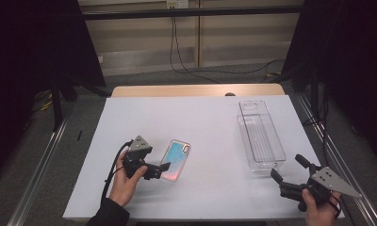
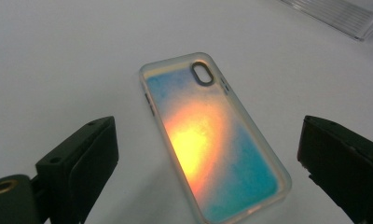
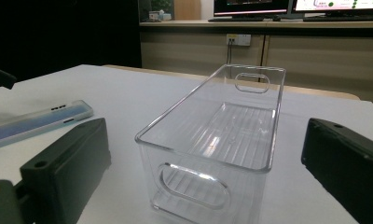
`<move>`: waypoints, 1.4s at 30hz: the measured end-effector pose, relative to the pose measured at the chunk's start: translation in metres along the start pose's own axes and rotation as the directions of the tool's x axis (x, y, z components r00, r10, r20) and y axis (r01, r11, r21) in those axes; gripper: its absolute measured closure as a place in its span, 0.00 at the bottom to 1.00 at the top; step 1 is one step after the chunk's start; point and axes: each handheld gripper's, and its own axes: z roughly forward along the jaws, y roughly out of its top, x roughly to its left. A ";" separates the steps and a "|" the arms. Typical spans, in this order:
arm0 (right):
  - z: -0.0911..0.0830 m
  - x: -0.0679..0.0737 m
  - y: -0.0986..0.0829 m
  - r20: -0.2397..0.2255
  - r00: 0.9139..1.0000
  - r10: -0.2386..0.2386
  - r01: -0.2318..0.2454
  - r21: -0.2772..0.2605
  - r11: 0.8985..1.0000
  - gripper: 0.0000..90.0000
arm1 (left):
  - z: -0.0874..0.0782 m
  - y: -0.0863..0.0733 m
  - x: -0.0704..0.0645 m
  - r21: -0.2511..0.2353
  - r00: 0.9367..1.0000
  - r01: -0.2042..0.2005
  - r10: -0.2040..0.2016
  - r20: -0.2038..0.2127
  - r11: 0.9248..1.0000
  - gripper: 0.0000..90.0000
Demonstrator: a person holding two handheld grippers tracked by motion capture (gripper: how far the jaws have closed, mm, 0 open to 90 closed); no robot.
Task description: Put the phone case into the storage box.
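Here the white table [image 1: 200, 122] carries two things, well apart, so each of my hands has its own business. The clear plastic bin [image 1: 260, 136] stands upright on the right half, its long axis running away from me and its open top bare, which I judge makes it the place where the other thing is meant to go. In the right gripper view its near end wall with the oval handle cut-out faces me, and nothing lies inside it.

The phone case [image 1: 176, 159] lies flat on the left half, camera cut-out at the far end, its shimmering blue and orange back turned up. It lies slantwise, so I come at it from its near left side.

My left gripper [image 1: 158, 168] hangs just beside the case's near end, jaws spread wide and holding nothing; in the left gripper view the case [image 2: 212, 140] sits between them, so the width looks right for closing across its long edges. My right gripper [image 1: 287, 171] waits near the bin's near end, jaws likewise spread and empty, aimed at it, probably to steady it.
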 end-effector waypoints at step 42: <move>0.000 0.000 0.000 0.000 1.000 -0.001 0.001 0.001 1.000 0.01 | 0.034 0.017 0.001 0.160 0.999 0.013 -0.007 -0.042 0.987 0.05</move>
